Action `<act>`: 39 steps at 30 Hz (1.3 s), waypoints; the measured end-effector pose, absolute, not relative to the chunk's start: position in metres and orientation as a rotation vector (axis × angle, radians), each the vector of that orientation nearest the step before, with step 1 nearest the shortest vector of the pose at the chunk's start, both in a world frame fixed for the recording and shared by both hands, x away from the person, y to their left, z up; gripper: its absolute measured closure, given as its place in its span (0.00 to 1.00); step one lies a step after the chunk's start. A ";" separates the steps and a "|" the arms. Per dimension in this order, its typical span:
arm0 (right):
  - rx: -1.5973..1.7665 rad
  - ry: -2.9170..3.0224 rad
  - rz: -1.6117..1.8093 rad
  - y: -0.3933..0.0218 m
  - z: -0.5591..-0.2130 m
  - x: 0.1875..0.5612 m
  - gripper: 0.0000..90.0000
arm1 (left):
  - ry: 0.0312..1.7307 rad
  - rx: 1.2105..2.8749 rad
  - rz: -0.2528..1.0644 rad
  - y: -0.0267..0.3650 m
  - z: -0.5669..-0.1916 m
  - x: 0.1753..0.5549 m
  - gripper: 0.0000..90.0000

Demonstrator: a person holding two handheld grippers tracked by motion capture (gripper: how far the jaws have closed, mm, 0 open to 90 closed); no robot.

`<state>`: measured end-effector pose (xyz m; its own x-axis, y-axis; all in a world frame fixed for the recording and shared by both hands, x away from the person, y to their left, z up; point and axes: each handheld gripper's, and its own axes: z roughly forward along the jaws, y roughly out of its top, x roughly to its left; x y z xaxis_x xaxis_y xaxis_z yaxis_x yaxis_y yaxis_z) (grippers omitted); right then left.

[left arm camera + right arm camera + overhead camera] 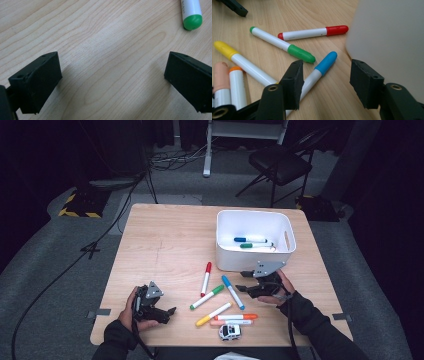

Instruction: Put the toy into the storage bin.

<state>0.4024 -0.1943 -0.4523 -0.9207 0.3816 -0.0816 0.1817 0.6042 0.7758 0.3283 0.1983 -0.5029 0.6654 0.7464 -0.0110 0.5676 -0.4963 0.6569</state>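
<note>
Your right claw (325, 82) stands half open, empty; the blue marker (319, 70) runs lengthwise between its jaws, cap pointing away, bin wall (392, 42) close alongside.

The blue marker (233, 292) lies flat on the table, cap toward the far side, just right of the green marker (207, 297), near the white bin (255, 219).
</note>
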 end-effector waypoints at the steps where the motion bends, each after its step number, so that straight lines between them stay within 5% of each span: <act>1: 0.469 2.601 1.210 -0.190 -0.456 0.404 0.51 | 1.010 2.242 0.365 0.198 -0.503 0.328 0.01; 24: 0.583 2.661 1.081 -0.154 -0.494 0.429 0.58 | 1.010 2.242 0.367 0.198 -0.503 0.328 0.01; 39: 0.579 2.686 1.104 -0.169 -0.493 0.432 0.82 | 1.009 2.242 0.368 0.198 -0.503 0.328 0.01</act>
